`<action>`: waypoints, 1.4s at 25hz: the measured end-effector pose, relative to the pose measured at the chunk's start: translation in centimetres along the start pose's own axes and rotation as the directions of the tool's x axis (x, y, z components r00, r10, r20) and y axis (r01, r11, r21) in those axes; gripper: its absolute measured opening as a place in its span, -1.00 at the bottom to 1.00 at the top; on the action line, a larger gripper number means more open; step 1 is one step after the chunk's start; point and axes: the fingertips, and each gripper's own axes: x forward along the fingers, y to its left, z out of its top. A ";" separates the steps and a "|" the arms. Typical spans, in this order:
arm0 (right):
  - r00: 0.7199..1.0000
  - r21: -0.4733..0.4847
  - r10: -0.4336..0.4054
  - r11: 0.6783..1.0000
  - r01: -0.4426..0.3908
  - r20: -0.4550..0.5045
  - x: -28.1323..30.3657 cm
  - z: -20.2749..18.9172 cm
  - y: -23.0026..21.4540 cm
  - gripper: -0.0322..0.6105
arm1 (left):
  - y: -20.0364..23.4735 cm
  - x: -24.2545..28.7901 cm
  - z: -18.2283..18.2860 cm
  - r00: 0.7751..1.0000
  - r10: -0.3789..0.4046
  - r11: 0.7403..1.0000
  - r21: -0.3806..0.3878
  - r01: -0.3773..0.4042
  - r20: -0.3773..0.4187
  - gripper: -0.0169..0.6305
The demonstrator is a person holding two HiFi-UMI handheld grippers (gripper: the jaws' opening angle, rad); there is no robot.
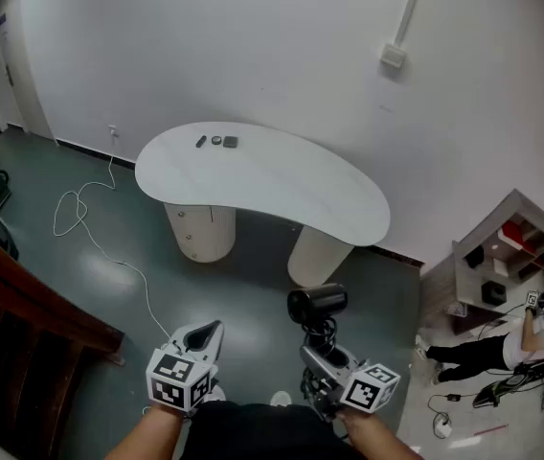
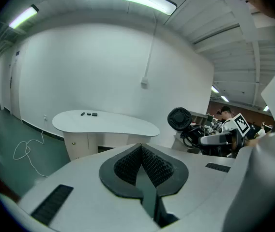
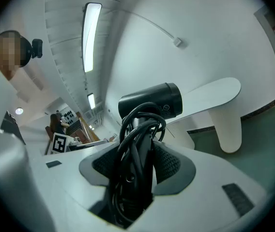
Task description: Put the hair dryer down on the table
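The carry toward the table is the step in hand, as I judge it; the put-down has not begun. The right gripper [image 3: 136, 164] grips the black hair dryer [image 3: 152, 100] by its handle, with the black cord [image 3: 138, 129] wound round that handle and caught between the pads too. The barrel stands just past the jaw tips. The jaws stand fairly wide to take this bundle.

The white curved table [image 1: 272, 185] lies ahead of the right gripper and well apart from it, with three small dark objects [image 1: 216, 141] near its far edge.

The left gripper [image 2: 142, 166] is off to the side of the dryer, jaws together with nothing between them.

The next move calls for bringing the dryer forward over a bare part of the top, lowering it, then opening.

A small pale mark on the barrel is too small to read; no brand shows.
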 end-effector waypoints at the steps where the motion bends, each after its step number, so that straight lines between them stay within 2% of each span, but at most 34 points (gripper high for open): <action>1: 1.000 -0.001 0.000 1.000 0.000 0.001 0.1 0.0 0.0 -0.29 | 0.0 0.0 0.0 1.000 -0.003 1.000 0.001 0.003 0.002 -0.91; 10: 1.000 -0.018 0.004 1.000 -0.004 0.002 0.7 -0.1 0.4 -0.29 | 0.3 0.4 0.1 1.000 -0.020 1.000 0.005 0.020 -0.002 -0.91; 15: 0.999 -0.032 0.034 0.999 -0.034 0.003 1.3 -0.2 1.5 -0.29 | 0.9 0.7 0.1 0.999 -0.032 0.999 -0.005 0.032 0.000 -0.91; 21: 1.000 -0.024 0.017 1.000 -0.017 0.009 2.8 -0.4 1.6 -0.29 | 2.4 0.4 0.2 0.999 -0.043 0.999 0.008 0.043 0.001 -0.91; 27: 0.999 0.025 -0.015 1.000 0.014 0.040 4.8 -0.5 2.1 -0.29 | 5.4 -0.7 0.5 0.999 -0.045 0.998 0.040 0.045 0.000 -0.91; 35: 0.993 0.111 -0.059 0.993 0.048 0.103 7.4 -1.0 3.9 -0.29 | 8.9 -2.2 0.0 0.996 -0.090 0.994 0.064 0.091 -0.025 -0.91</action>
